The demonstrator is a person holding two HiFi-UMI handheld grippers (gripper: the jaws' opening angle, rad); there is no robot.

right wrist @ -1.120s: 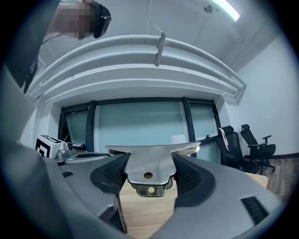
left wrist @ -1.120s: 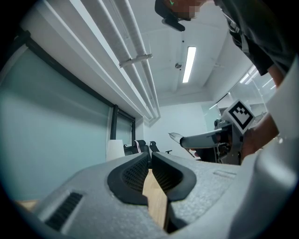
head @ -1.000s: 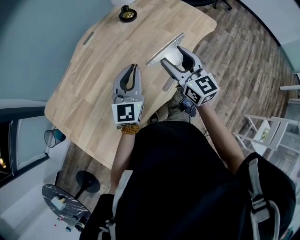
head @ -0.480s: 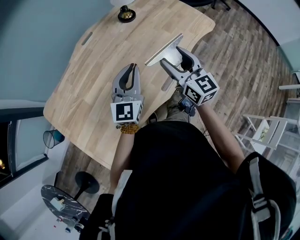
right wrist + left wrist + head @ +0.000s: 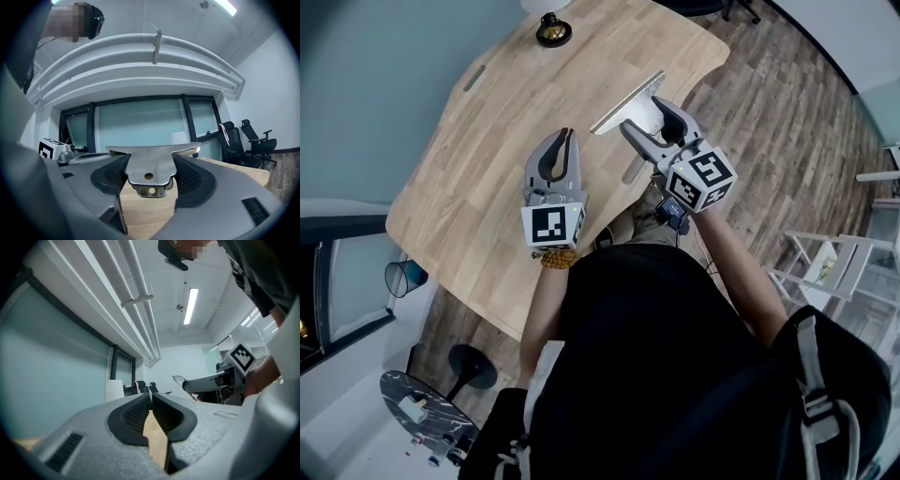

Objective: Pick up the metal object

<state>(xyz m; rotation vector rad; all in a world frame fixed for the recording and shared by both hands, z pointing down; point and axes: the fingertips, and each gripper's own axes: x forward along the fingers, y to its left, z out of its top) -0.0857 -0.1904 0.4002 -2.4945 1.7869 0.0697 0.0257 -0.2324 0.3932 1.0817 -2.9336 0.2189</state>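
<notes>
Right gripper view shows the metal object [image 5: 149, 171], a flat grey plate with a wide straight top bar and a narrower tab with two small holes, clamped by that tab between the two dark ribbed pads of the right gripper [image 5: 149, 180], which presses on it from both sides. Pale wood lies just beneath the tab, though whether the plate touches it cannot be told. From the head view, the metal object [image 5: 630, 103] sits over the near right part of the wooden table [image 5: 487, 159], close to its curved edge, its long bar pointing away from the right gripper [image 5: 647, 114]. The left gripper [image 5: 565, 141] lies on the tabletop just beside and to the left, its jaws closed together with nothing in them; in the left gripper view only a sliver of wood shows between its pads [image 5: 136, 416]. A small dark round item [image 5: 553, 28] stands well apart at the table's far end. Plank flooring [image 5: 769, 112] runs beyond the table, and office chairs [image 5: 253, 136] stand in the background.
</notes>
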